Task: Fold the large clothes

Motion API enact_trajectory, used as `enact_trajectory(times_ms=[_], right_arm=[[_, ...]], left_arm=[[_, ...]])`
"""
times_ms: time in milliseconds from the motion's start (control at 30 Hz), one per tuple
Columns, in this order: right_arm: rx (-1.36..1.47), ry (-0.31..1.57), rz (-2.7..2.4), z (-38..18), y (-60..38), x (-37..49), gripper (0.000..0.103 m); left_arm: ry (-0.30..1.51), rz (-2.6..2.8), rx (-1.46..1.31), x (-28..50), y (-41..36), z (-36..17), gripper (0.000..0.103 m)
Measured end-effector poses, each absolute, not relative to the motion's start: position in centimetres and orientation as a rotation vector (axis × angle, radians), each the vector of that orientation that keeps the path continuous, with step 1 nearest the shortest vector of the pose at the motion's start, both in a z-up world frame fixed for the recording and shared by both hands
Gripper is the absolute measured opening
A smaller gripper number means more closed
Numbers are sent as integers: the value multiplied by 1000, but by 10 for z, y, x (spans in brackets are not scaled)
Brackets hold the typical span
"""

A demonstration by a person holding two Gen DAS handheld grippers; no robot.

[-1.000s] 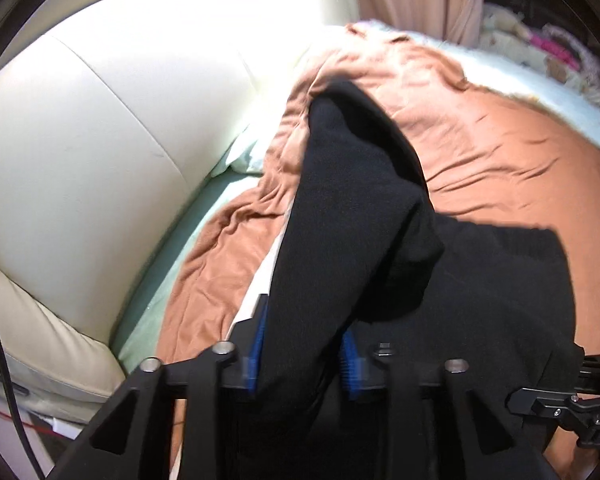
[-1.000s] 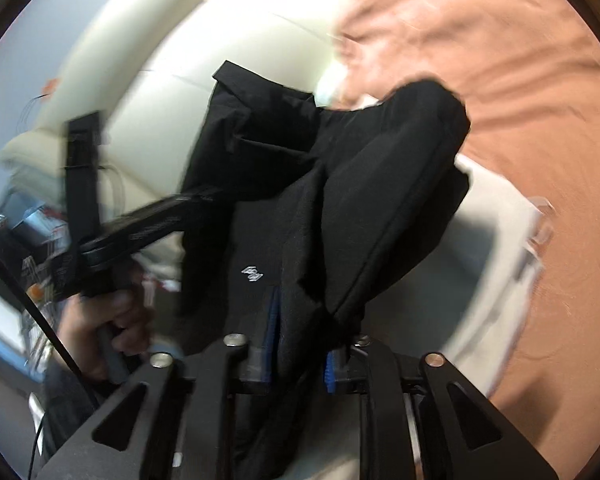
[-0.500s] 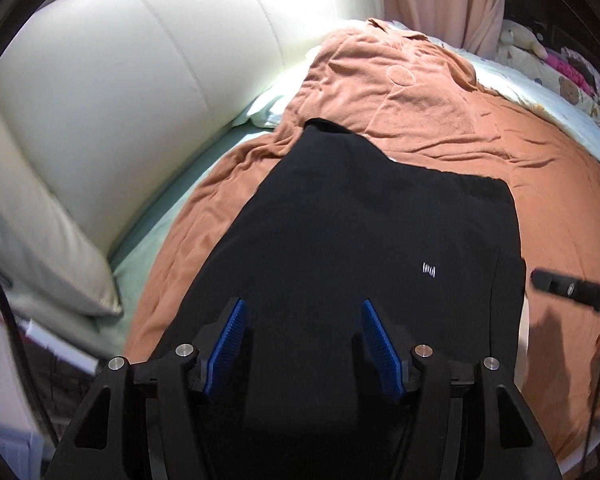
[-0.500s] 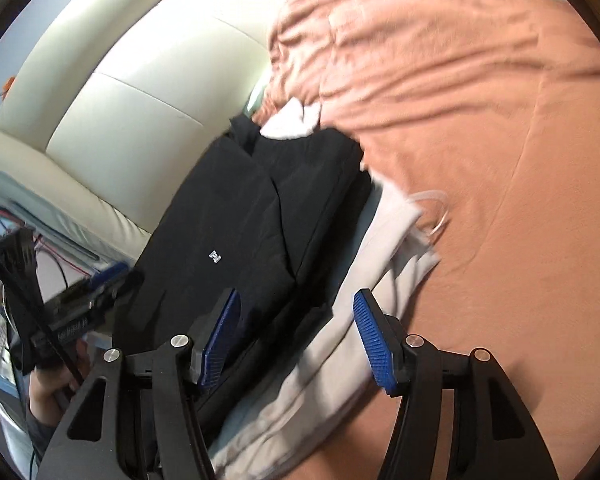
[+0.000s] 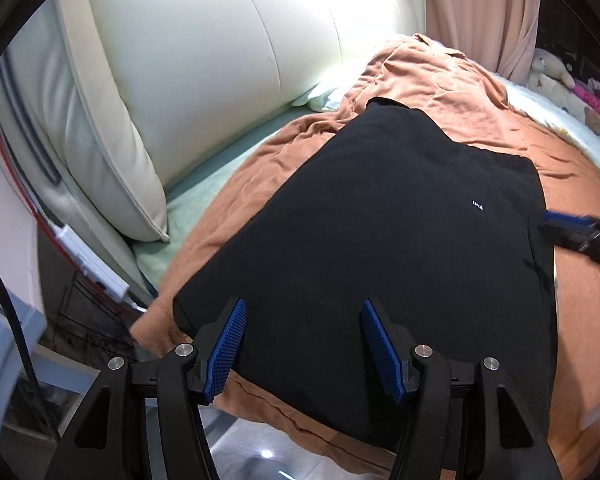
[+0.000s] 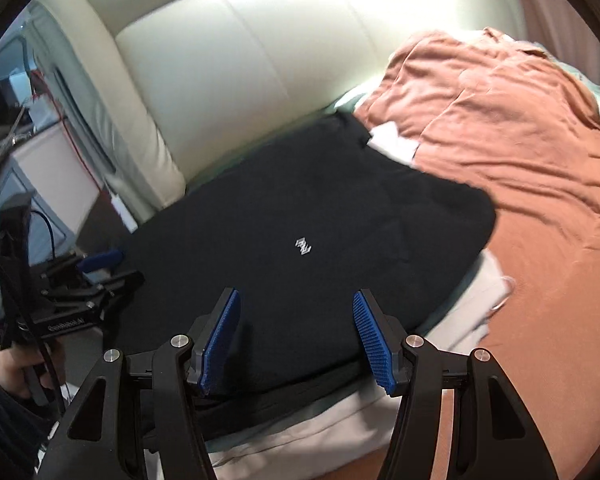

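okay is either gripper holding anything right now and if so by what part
Nothing is held. The left gripper and right gripper are both open above the black garment, which lies flat on the orange bedspread.

Headboard point(image 5: 228, 60) walls off far side; orange blanket point(image 6: 540, 168) right of black garment point(image 5: 380, 240) lies open w/ room for claw

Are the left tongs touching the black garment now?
Cannot tell. In the left wrist view the left tongs stand open over the black garment, pinching nothing; any gap is unclear.
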State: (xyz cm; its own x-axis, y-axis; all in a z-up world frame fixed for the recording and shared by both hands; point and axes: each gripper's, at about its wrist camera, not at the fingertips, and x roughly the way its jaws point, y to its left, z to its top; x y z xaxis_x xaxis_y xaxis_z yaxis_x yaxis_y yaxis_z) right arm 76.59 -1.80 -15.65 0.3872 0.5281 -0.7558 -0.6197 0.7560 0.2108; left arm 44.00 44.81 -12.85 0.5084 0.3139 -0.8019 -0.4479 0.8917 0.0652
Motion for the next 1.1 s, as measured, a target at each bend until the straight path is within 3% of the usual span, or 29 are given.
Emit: enact_trajectory(times_ms=[233, 733, 800, 933, 1000, 1100], right_arm=[[-203, 978, 707, -188, 1, 775, 57], [-237, 1011, 645, -110, -24, 714, 58], [-254, 984, 616, -93, -30, 700, 75], [-243, 928, 559, -56, -46, 672, 83], [-230, 901, 542, -36, -57, 654, 103], [-216, 853, 507, -12, -74, 623, 103]], left_arm=[[954, 449, -182, 430, 426, -146, 62], [886, 358, -320, 361, 355, -94, 64], [869, 349, -323, 353, 343, -84, 69], [810, 328, -310, 339, 315, -62, 91], [784, 326, -307, 331, 304, -53, 100], [747, 291, -310, 318, 284, -39, 103]])
